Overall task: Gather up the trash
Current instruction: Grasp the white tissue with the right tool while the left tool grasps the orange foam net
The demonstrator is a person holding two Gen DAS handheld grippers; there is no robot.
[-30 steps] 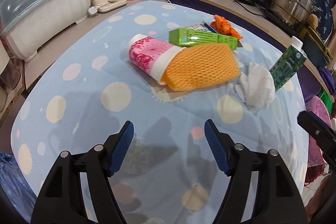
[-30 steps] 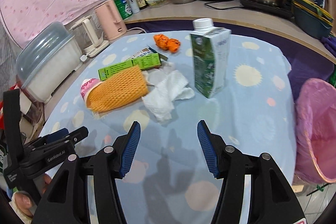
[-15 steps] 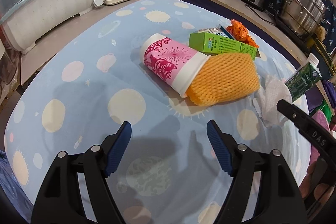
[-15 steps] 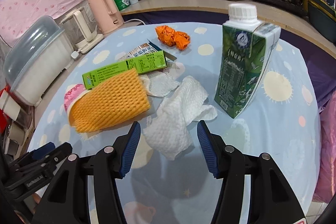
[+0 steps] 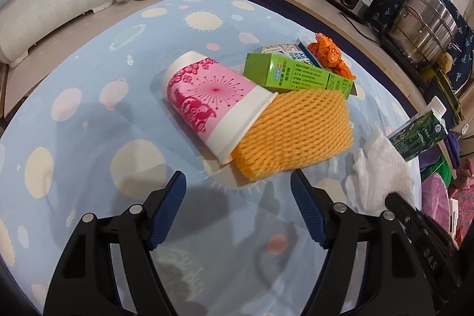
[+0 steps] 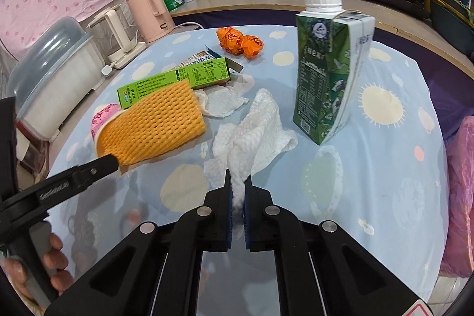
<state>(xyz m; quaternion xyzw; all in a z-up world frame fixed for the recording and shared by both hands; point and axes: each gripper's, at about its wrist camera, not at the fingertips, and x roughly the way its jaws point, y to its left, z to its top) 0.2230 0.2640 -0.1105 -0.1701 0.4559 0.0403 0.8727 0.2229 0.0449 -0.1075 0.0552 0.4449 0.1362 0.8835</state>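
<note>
My right tongs [image 6: 237, 191] are pinched down on the near tail of the white paper towel [image 6: 254, 129], jaws almost touching w/ a wad of tissue between the pads. The rest of the towel trails away from me across the tabletop [image 6: 385, 173], long axis running straight out from the tongs toward the green milk carton [image 6: 328, 73], which stands upright just beyond its far end. So the lift has to go up and back, else I'd judge the loose end could brush the carton.

Left tongs [image 5: 238, 194] are wide open, holding nothing, hovering above the cloth. Directly ahead of them, near but not touching: the orange foam net [image 5: 296, 132], lying crosswise to the jaws, w/ the pink paper cup [image 5: 210, 99] tipped on its side to its left, its rim tucked under the net. Green box [image 5: 296, 73] and orange wrapper [image 5: 328, 54] sit farther back. Left is clearly the nearer arm for cup and net.

Pink bin bag [image 6: 462, 197] is off the table's right edge, so the right arm's drop looks short.
</note>
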